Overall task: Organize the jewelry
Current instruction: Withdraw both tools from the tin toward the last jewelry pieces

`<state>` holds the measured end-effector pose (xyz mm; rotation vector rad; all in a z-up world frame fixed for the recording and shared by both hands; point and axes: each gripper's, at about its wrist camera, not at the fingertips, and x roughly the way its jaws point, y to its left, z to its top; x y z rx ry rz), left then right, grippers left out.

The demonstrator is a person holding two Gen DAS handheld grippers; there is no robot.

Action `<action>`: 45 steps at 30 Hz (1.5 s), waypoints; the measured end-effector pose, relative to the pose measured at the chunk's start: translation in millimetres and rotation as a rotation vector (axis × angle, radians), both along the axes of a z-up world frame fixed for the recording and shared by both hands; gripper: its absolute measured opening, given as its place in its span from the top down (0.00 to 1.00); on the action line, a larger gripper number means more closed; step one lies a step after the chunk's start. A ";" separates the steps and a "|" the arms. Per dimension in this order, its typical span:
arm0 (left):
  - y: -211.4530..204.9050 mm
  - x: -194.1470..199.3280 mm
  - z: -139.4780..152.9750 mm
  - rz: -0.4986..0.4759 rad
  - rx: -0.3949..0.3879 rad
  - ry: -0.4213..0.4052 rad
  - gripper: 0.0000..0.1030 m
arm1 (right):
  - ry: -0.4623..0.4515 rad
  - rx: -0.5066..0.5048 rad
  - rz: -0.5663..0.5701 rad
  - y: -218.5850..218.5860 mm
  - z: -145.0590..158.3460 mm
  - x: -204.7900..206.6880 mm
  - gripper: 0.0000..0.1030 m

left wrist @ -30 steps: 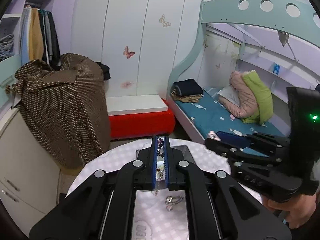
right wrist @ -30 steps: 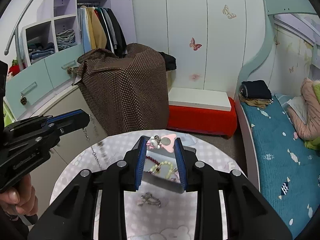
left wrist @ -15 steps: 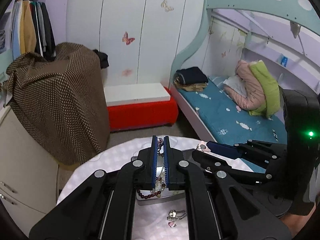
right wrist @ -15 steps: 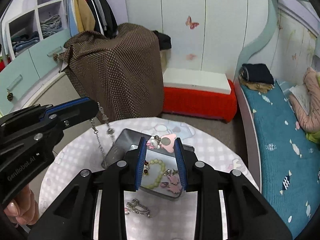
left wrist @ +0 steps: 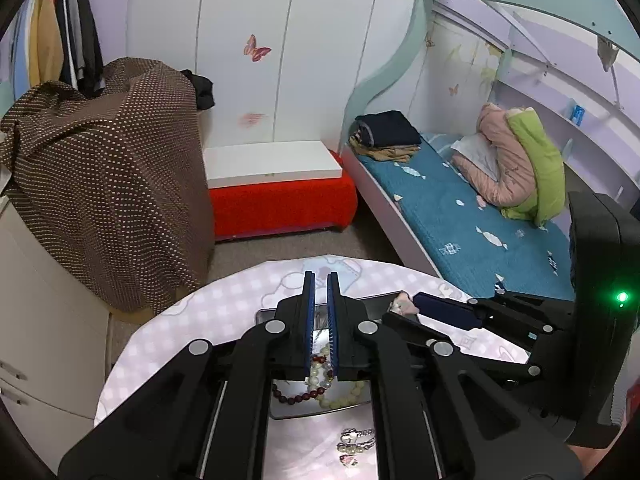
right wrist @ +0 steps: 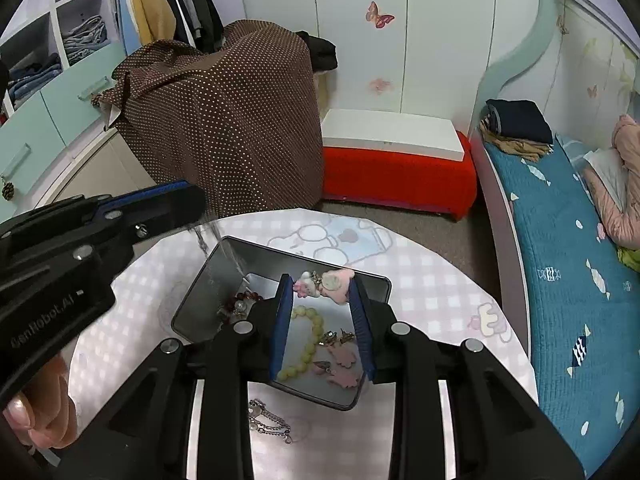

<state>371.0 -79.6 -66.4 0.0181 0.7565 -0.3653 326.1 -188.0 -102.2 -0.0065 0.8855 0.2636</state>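
The right gripper point(right wrist: 322, 280), pinching a pink charm point(right wrist: 325, 281), hangs directly above the metal tray point(right wrist: 224, 264), whose long axis runs near-right to far-left

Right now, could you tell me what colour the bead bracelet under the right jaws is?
Pale yellow-green; the bead bracelet shows best in the right wrist view, lying in the metal tin.
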 end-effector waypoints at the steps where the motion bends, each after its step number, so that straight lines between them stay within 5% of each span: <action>1: 0.7 0.0 1.0 0.002 0.003 0.001 0.76 | -0.001 -0.002 -0.003 -0.1 0.2 0.4 0.52; 2: 1.8 -1.9 1.6 0.010 0.005 -0.004 0.62 | -0.007 -0.001 -0.007 -1.0 0.9 -0.7 0.39; 3: 4.2 -4.3 3.1 0.027 0.006 -0.016 0.31 | -0.018 0.002 -0.010 -1.9 2.3 -2.1 0.33; 4: 7.8 -8.5 6.7 0.056 0.008 -0.045 0.15 | -0.026 0.005 -0.010 -2.7 3.7 -3.6 0.31; 9: 17.2 -23.4 17.9 0.090 0.017 -0.093 0.10 | -0.065 0.007 -0.042 -8.7 10.5 -8.7 0.08; 45: 80.6 -163.7 52.8 0.279 -0.003 -0.273 0.05 | -0.314 0.080 -0.167 -29.2 73.5 -125.4 0.08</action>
